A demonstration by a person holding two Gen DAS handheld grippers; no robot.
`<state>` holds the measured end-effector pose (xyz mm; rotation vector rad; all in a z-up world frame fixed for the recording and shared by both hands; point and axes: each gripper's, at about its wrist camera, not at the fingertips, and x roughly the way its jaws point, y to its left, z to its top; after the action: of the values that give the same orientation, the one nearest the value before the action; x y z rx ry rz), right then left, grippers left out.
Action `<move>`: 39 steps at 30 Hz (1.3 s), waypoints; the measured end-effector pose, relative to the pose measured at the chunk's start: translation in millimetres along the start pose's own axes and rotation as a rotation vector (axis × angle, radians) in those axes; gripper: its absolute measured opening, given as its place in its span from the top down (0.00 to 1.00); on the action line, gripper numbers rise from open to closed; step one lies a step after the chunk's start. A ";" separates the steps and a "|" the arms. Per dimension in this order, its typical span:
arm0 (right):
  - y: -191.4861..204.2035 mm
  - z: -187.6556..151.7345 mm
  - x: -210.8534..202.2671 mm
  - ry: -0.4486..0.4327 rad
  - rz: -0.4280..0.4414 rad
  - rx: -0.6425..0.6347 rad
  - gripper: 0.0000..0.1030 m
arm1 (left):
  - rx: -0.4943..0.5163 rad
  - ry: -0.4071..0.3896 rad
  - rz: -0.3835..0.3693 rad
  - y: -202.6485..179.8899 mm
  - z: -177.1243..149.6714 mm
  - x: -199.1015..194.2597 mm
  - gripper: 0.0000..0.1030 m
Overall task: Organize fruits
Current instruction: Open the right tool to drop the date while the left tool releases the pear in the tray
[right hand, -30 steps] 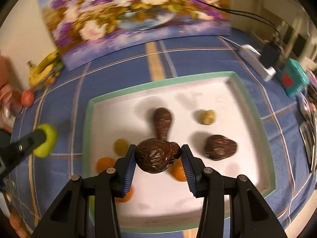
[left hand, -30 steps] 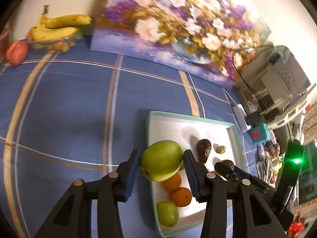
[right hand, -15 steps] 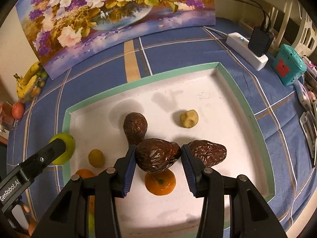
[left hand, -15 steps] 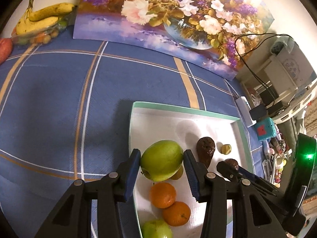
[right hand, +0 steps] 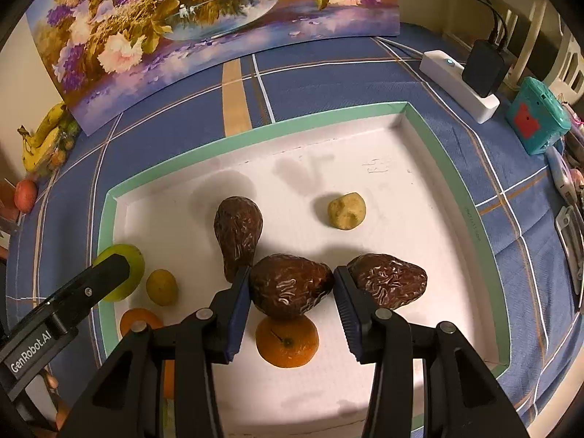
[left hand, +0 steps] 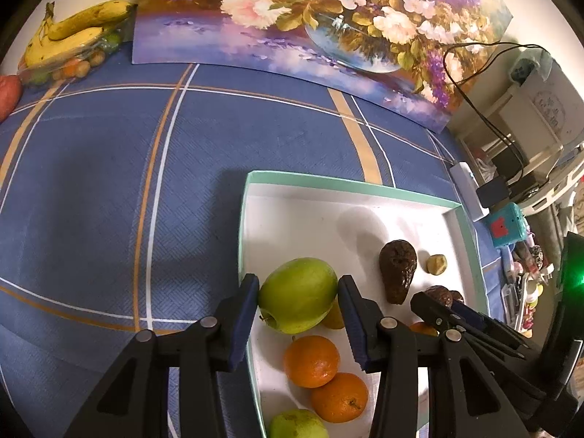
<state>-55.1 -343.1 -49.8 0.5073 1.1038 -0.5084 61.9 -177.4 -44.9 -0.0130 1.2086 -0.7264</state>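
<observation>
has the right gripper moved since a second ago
Yes. The right gripper, shut on a dark avocado, has come down toward the tray.

Blue checked tablecloth (left hand: 109, 189) with orange and white lines; flower painting (right hand: 204, 22) propped against a pale wall (left hand: 540, 3) at the far edge; white power strip (right hand: 456, 84) with black plug far right; dim warm light.
</observation>
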 end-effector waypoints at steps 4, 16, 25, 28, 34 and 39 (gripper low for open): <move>0.2 -0.5 0.8 0.008 -0.005 -0.009 0.55 | 0.004 0.009 0.005 -0.9 0.0 1.1 0.54; 2.8 -1.3 6.1 0.025 -0.017 -0.008 0.55 | 0.003 0.030 0.005 -2.2 0.2 2.2 0.52; 6.4 -2.7 0.9 0.012 -0.035 -0.015 0.54 | 0.009 0.015 0.014 -4.3 1.8 -11.3 0.50; 7.8 -2.6 -5.9 -0.007 -0.040 -0.018 0.54 | -0.001 -0.020 0.035 -3.1 3.9 -25.0 0.50; 12.2 -6.5 -23.3 -0.052 -0.040 -0.020 0.54 | -0.053 -0.097 0.178 19.7 1.5 -53.2 0.43; 24.1 -15.1 -28.8 -0.075 -0.006 -0.037 0.42 | -0.115 -0.109 0.283 49.0 -0.8 -69.2 0.41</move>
<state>-61.3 -311.3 -25.6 0.4488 1.0414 -0.5073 74.7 -103.4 -5.5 0.0223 1.1184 -0.4034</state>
